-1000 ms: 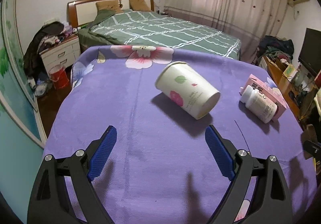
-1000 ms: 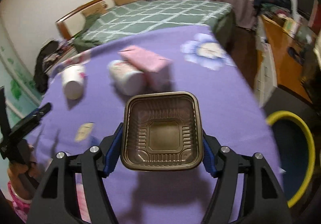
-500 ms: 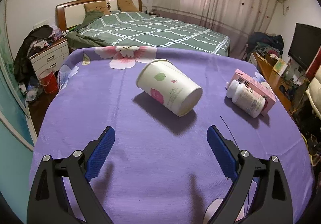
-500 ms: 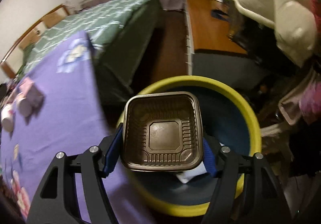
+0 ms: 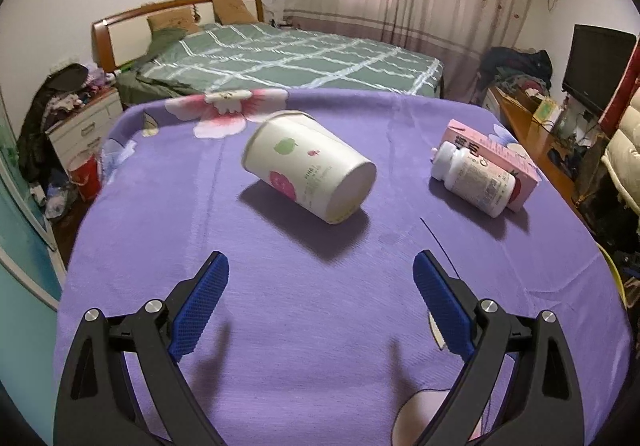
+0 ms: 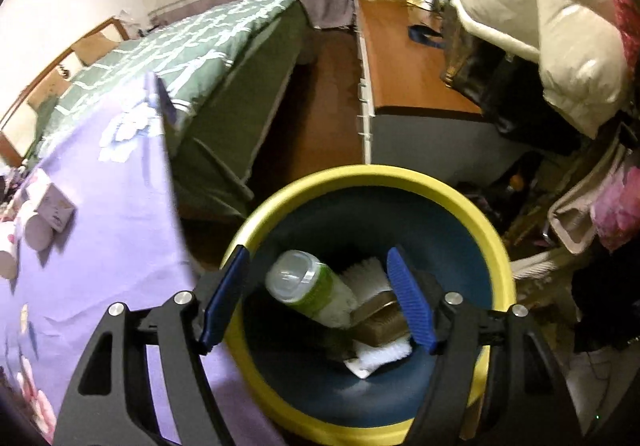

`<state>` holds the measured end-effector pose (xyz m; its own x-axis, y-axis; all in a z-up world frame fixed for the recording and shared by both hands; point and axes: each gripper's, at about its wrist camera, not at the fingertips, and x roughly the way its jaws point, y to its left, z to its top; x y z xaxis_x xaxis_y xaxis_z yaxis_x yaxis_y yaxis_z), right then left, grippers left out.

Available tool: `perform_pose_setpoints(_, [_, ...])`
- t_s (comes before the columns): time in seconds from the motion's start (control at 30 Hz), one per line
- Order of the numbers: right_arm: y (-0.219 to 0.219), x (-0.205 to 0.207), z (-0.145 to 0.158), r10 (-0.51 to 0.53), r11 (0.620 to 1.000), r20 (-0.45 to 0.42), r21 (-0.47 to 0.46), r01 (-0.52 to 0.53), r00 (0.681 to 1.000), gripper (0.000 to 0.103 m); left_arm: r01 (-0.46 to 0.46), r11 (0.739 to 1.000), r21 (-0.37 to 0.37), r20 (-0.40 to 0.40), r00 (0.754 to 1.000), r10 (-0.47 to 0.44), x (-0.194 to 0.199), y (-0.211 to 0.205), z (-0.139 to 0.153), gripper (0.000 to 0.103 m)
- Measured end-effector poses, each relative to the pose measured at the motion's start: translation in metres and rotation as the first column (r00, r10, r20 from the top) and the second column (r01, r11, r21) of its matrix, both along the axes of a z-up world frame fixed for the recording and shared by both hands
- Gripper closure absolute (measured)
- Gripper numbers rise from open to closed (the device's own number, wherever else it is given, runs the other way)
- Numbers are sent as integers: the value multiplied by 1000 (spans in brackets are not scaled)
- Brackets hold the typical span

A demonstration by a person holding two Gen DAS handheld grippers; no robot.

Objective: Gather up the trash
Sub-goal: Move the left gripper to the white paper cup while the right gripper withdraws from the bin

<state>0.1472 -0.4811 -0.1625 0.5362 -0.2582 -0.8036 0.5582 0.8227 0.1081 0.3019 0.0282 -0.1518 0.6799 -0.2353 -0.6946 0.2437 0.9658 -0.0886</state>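
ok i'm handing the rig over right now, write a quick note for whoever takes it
Right gripper: over the yellow-rimmed bin, jaws opening, nothing between them.
Left gripper: open and empty, above the purple cloth, aimed at the paper cup.
Done: a brown tray, a green bottle and some white scraps lie in the bin.
Left: the cup on its side, plus the white pill bottle lying against the pink box to its right. Probably take the cup first.
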Motion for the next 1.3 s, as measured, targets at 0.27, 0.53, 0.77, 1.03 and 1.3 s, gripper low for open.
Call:
perform_pose_setpoints(0.27, [28, 26, 8, 94, 995, 37, 20, -95, 995, 35, 55, 998, 29, -16, 998, -55, 12, -7, 16, 11])
perform_pose_setpoints(0.53, [42, 39, 8, 152, 987, 54, 39, -154, 987, 35, 98, 993, 61, -4, 995, -98, 55, -6, 29, 10])
perform_pose_setpoints(0.77, [42, 36, 8, 151, 987, 54, 41, -153, 987, 35, 191, 974, 121, -6, 981, -191, 89, -13, 22, 7])
perform_pose_setpoints(1.03, [39, 36, 9, 149, 987, 58, 44, -152, 987, 35, 269, 954, 131, -64, 963, -263, 114, -19, 9, 5])
perform_pose_setpoints(1.3, [40, 36, 9, 156, 986, 55, 43, -159, 986, 35, 286, 948, 137, -60, 958, -281, 128, -16, 11, 5])
